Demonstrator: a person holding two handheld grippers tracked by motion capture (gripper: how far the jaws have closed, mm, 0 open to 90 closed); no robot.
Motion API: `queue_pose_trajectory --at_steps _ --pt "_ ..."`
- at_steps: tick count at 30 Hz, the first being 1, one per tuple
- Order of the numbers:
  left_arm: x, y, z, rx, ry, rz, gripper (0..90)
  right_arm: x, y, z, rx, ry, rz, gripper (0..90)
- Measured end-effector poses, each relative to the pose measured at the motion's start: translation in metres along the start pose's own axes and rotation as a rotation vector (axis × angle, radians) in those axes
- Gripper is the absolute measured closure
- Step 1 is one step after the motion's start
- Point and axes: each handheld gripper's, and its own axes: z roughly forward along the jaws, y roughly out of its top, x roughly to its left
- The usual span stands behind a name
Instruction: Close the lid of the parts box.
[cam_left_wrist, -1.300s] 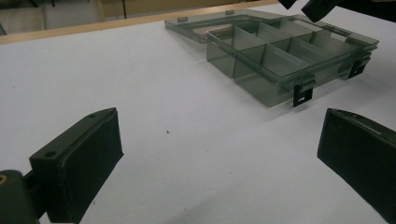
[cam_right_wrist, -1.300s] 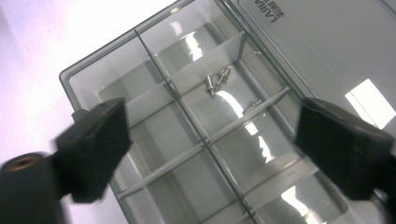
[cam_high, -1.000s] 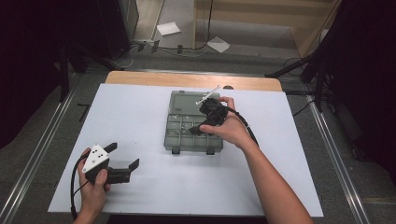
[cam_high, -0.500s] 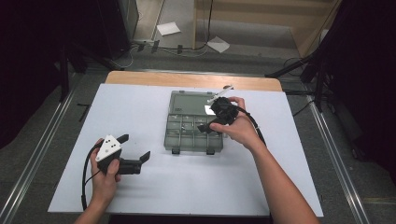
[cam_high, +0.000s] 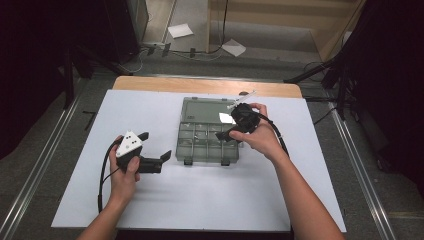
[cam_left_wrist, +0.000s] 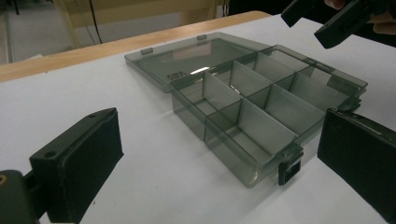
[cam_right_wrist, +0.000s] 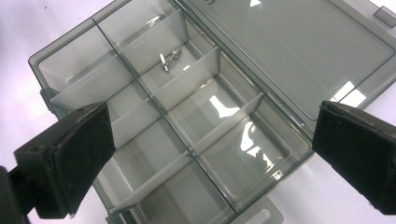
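A white sheet covers most of the wooden tabletop, leaving a bare strip along the far edge. On the floor beyond lie two loose papers (one white, one paler, farther right) and dark cables.

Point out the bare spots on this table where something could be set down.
The white sheet is bare along the near edge between the two forearms, at the far left beyond the left hand-held gripper, and right of the right forearm. It is crowded mid-table: the open organizer box with the right hand-held gripper over it.
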Motion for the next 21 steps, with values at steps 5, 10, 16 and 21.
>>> queue_pose_trajectory --at_steps 5,10,16,21 --pt "0.001 0.005 0.011 0.009 -0.022 0.001 0.0 -0.004 -0.002 -0.003 -0.010 0.006 0.005 0.0" --pt "0.006 0.010 0.021 0.018 -0.024 0.004 0.0 -0.006 -0.004 -0.005 -0.019 -0.007 0.017 0.0" --pt "0.015 0.017 0.035 0.023 -0.045 -0.013 0.0 -0.009 -0.008 -0.003 -0.031 -0.016 0.041 0.0" --pt "0.024 0.022 0.046 0.033 -0.077 -0.041 0.0 -0.016 -0.011 -0.001 -0.037 -0.021 0.074 0.3"
